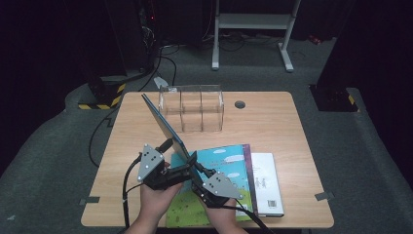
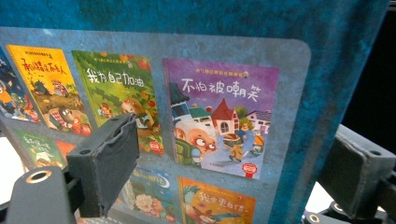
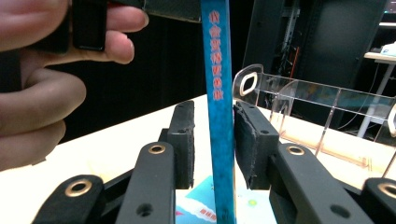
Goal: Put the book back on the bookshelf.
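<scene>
So far you have only the first part done: the blue picture book (image 1: pixel 164 126) is up on its edge and tilted, its lower corner down between your two tongs and its top corner leaning away from them toward the clear acrylic organizer (image 1: pixel 192 114). Your right tongs (image 3: pixel 214 112) straddle the spine with the jaws slack: one pad lies against the spine or very nearly so, while the other stands off it with a visible gap, so nothing is clamped there. Your left tongs (image 2: pixel 236 128) stand wide apart, with the back cover and its rows of small cover pictures square in front of them. I cannot tell whether a pad actually touches that cover, so the book looks propped rather than gripped, its bottom edge apparently resting on the teal picture book (image 1: pixel 224 165) lying flat just under the right tongs. What is left, as I judge it, is most of the work. The organizer sits well beyond both tongs on the far side of the table (image 1: pixel 272 117) and its compartments look empty. The standing book has to be clamped again, carried over and lowered into a slot. The teal book and the white book (image 1: pixel 265 183), just to the right of the right tongs, still lie flat and untouched.
</scene>
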`<state>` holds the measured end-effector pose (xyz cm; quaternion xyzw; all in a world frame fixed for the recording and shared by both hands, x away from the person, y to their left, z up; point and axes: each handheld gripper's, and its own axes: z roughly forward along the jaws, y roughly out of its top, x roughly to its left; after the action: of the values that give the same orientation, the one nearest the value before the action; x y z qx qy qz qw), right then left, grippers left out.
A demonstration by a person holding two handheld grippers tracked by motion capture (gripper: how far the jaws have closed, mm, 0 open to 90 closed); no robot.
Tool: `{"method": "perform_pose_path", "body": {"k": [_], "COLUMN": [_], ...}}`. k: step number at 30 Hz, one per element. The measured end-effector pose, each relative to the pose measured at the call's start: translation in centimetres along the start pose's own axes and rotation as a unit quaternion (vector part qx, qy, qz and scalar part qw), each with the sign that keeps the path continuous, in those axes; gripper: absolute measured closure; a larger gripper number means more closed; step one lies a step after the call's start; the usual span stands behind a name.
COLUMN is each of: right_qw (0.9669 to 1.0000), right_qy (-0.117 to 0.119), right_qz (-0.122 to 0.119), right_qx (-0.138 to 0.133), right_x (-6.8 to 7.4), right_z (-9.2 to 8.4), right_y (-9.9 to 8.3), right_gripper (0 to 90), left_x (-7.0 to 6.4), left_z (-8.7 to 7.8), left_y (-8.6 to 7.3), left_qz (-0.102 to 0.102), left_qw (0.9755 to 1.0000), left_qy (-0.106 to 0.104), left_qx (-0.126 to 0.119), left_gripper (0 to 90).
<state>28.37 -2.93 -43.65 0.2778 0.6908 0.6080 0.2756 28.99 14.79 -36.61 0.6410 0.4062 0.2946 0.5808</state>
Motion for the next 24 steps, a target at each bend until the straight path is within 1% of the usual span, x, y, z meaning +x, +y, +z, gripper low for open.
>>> {"method": "perform_pose_path", "body": {"k": [4, 8, 12, 14, 18, 22, 24], "right_qw": [1.0, 0.9998, 0.9998, 0.9997, 0.9996, 0.9994, 0.9993], "right_qy": [0.007, 0.016, 0.016, 0.017, 0.02, 0.026, 0.029], "right_qz": [0.0, -0.008, -0.007, -0.013, -0.013, -0.011, -0.013], "right_qx": [0.001, 0.007, 0.007, 0.009, 0.012, 0.017, 0.021], "right_x": [0.4, 0.7, 0.8, 0.9, 1.1, 1.3, 1.4], "right_z": [0.1, 0.3, 0.3, 0.4, 0.5, 0.6, 0.6], "right_y": [-0.2, -0.2, -0.2, -0.2, -0.3, -0.5, -0.6], "right_gripper": [69.4, 69.3, 69.2, 68.7, 68.1, 67.2, 66.3], "left_x": [0.1, 0.1, 0.1, 0.3, 0.5, 0.6, 0.8], "left_z": [0.1, 0.2, 0.3, 0.2, 0.1, 0.1, 0.0], "left_y": [0.0, -0.2, -0.5, -0.6, -0.9, -1.1, -1.2], "left_qz": [0.002, 0.008, 0.017, 0.019, 0.019, 0.027, 0.026], "left_qw": [1.0, 0.9999, 0.9997, 0.9997, 0.9996, 0.9993, 0.9994], "left_qy": [0.005, 0.007, 0.014, 0.016, 0.017, 0.022, 0.021], "left_qx": [0.001, 0.005, 0.01, 0.009, 0.007, 0.01, 0.011], "left_gripper": [14.3, 14.8, 15.4, 15.7, 15.9, 18.3, 19.5]}}
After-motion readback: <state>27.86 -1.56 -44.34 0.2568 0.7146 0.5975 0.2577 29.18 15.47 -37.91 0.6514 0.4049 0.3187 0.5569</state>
